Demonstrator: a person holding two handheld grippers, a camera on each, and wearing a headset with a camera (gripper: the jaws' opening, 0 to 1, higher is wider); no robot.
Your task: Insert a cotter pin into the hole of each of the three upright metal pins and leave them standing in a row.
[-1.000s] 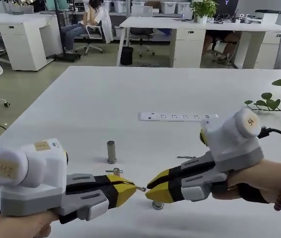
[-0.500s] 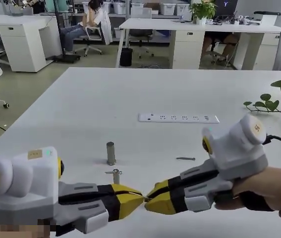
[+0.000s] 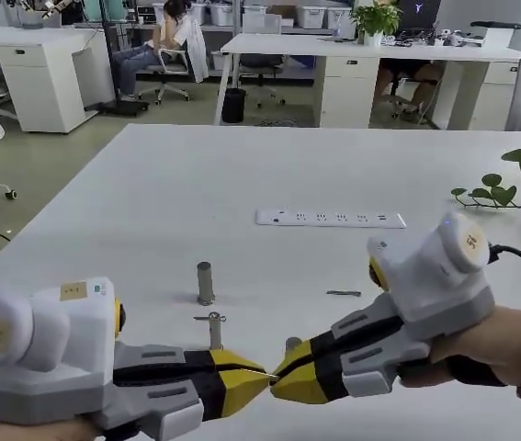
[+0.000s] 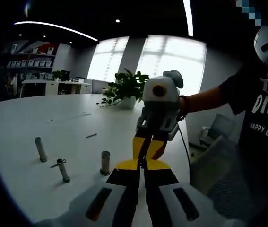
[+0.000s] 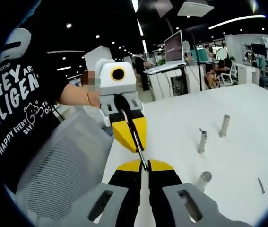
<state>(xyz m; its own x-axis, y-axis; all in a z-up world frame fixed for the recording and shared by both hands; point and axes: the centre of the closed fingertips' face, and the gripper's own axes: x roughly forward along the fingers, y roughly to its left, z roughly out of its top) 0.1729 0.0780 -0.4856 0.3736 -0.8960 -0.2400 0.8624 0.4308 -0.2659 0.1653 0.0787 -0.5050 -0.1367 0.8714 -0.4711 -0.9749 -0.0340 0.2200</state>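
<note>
My left tongs (image 3: 262,375) and my right tongs (image 3: 280,372) meet tip to tip, low in the middle of the head view, just above the white worktop (image 3: 150,202). Both tongs are squeezed closed. A thin cotter pin (image 5: 141,158) runs between them. The left tongs pinch one end and the right tongs pinch the other end. In the right gripper view the pin is a dark, skinny line from the yellow tips across from me down to my own tips.

Three metal pins stand upright on the worktop. From where the tips meet, the near pin (image 3: 215,331) is at 11 o'clock, and it has a fitted cotter pin (image 3: 209,318) poking through its top. The far pin (image 3: 206,283) is also at 11 o'clock, a bit farther away, and its top looks bare. The third pin (image 3: 292,345) is at 1 o'clock, just behind the right tongs, so I see only its top. In the left gripper view the three stand in a slanted row at 9 o'clock from my tips.

A loose cotter pin (image 3: 344,294) lies flat at 1 o'clock, past the third pin and apart from it. A white power strip (image 3: 331,219) lies farther back at 12 o'clock. Green plant leaves (image 3: 515,179) reach over the worktop edge at 2 o'clock. A person's hand (image 3: 490,349) holds the right tongs.
</note>
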